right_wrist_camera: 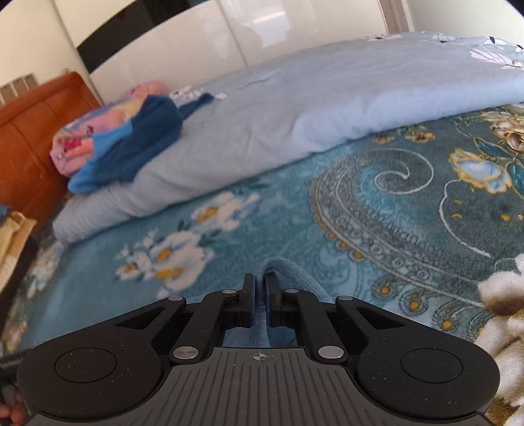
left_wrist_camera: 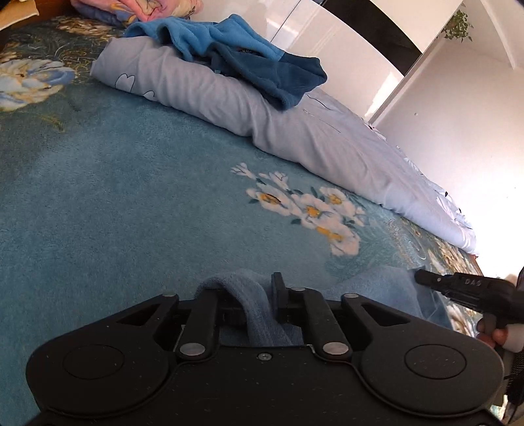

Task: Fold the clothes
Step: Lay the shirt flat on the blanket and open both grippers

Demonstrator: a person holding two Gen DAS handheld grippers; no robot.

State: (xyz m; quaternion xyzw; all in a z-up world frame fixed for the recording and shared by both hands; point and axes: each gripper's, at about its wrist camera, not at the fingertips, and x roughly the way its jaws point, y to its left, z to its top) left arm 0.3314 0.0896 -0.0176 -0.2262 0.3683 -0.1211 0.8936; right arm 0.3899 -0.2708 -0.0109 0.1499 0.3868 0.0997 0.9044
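Left wrist fisheye showed the left gripper point(left_wrist_camera: 244, 293) low over a teal plush bedspread printed with white flowers point(left_wrist_camera: 114, 196), with a fold of pale blue terry cloth garment point(left_wrist_camera: 252, 308) running up between its fingers. The gap there was narrow but visible, and whether the pads actually pressed the cloth could not be told from this view. Off to the right, the right gripper point(left_wrist_camera: 425, 278) reached in, its tip at the edge of the same pale cloth.

Seen from the right wrist, the right gripper point(right_wrist_camera: 259, 295) had its jaws nearly together, pinching a ridge of the pale blue terry cloth garment point(right_wrist_camera: 281, 272) that rose between them. The garment lay close beneath both tools on the bedspread point(right_wrist_camera: 360, 213), mostly hidden by the gripper bodies.

Farther back, a crumpled two-tone blue fleece garment point(left_wrist_camera: 249, 55) rested on a rolled light grey-blue quilt point(left_wrist_camera: 229, 108), beside a pink patterned bundle point(left_wrist_camera: 137, 8) near the wooden headboard point(right_wrist_camera: 29, 141).

Judged from this, the task looked to be in its early or middle part: one garment was in hand mid-fold, its final shape not visible, and the fleece piece appeared unfolded and waiting.
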